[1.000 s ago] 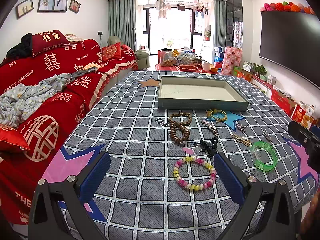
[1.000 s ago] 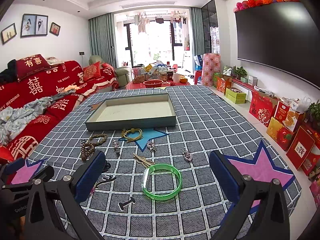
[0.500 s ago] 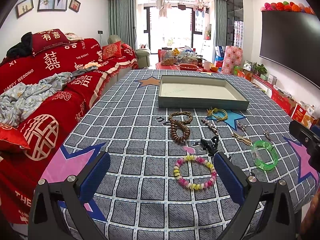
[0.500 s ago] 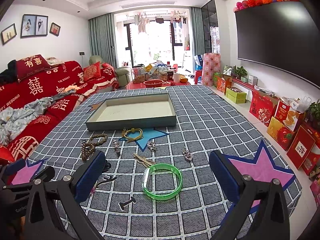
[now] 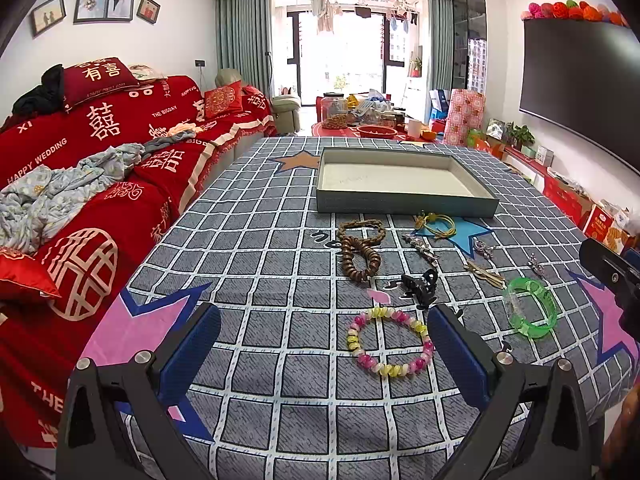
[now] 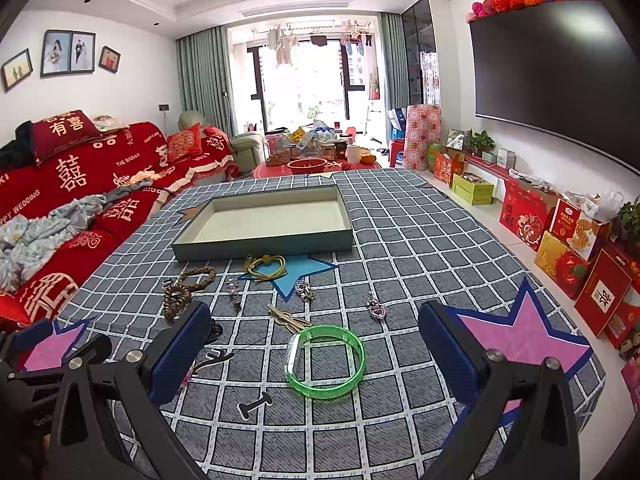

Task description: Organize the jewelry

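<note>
- The left gripper (image 5: 324,338) hangs low over the checked cloth (image 5: 256,248), its blue-padded tongs wide apart with nothing between them
- Just ahead of it, toward its right tong, lies the pink and yellow bead bracelet (image 5: 390,342), flat on the cloth
- A black hair claw (image 5: 420,283) sits just beyond that bracelet, and further on the brown wooden bead strand (image 5: 360,250) lies looped in a heap
- The right gripper (image 6: 314,342) is likewise spread wide and holds nothing; the green bangle (image 6: 325,361) lies flat on the cloth in the space between its tongs, touching neither
- Beyond the bangle, a small gold piece (image 6: 289,320) lies close to its far rim, a silver heart-shaped charm (image 6: 376,309) is off to the right, and another silver piece (image 6: 305,291) is further on
- A yellow cord bracelet (image 6: 267,267) rests on the blue star print, just in front of the tray
- The shallow grey-green tray (image 6: 264,248) stands at the far side of the jewelry, pale inside, with none of the pieces in it
- A red sofa (image 5: 100,168) runs along the left of the cloth, a crumpled light blue blanket (image 5: 60,192) thrown over it
</note>
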